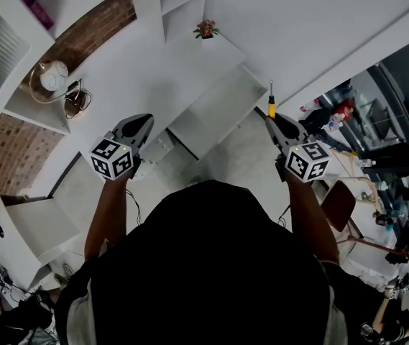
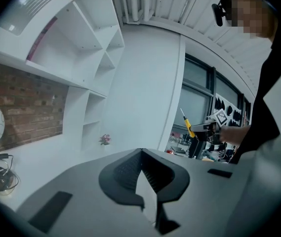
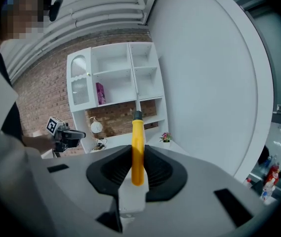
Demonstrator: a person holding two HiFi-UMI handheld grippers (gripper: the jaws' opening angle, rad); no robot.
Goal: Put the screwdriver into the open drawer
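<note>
Your right tool (image 1: 274, 121) pinches the yellow screwdriver (image 1: 271, 107), right of centre; your left tool (image 1: 145, 123) is pressed together, empty.

Left gripper (image 2: 141, 150) jaws together, empty

A white countertop (image 1: 139, 63) carries a small potted flower (image 1: 205, 29) at its far corner. A round white globe (image 1: 52, 76) stands with tangled black cable (image 1: 77, 100) just beside it. The counter's open drawer (image 1: 215, 110) juts out in front.
</note>
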